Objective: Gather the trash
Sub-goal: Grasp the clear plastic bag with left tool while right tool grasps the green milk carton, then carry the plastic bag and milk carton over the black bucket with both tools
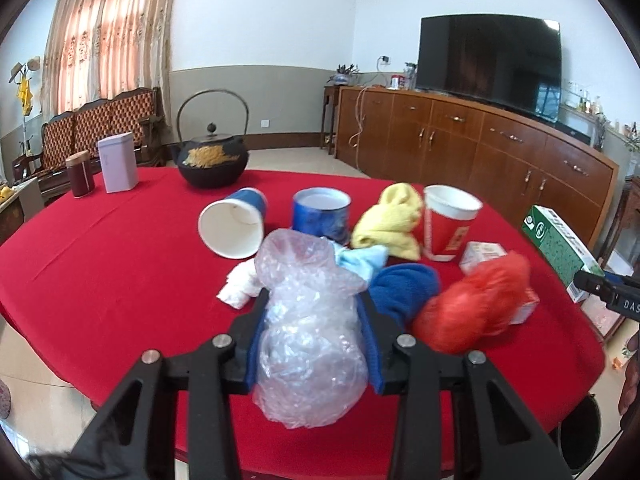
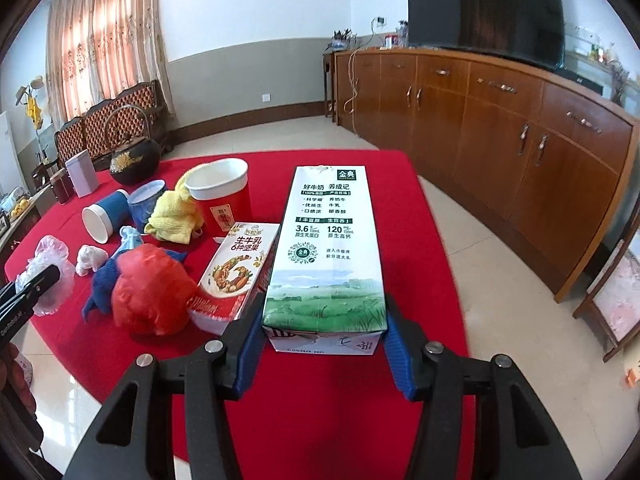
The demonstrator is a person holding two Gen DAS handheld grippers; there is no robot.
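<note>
In the left wrist view, the left gripper (image 1: 310, 320) has its fingers (image 1: 372, 344) partly closed on a crumpled clear plastic bag (image 1: 308, 320), which bulges between the blue pads above the red worktop (image 1: 100, 264). Beyond it lie a tipped blue paper cup (image 1: 236, 222), a yellow cloth (image 1: 390, 220), a red paper cup (image 1: 448, 224) and a red plastic bag (image 1: 476, 300).

In the right wrist view, the right gripper (image 2: 324, 332) has its fingers (image 2: 396, 344) about half open, clamped on the near end of a green-and-white milk carton (image 2: 328, 248). A red nut-milk box (image 2: 236, 276) lies just beside it on the left.
</note>
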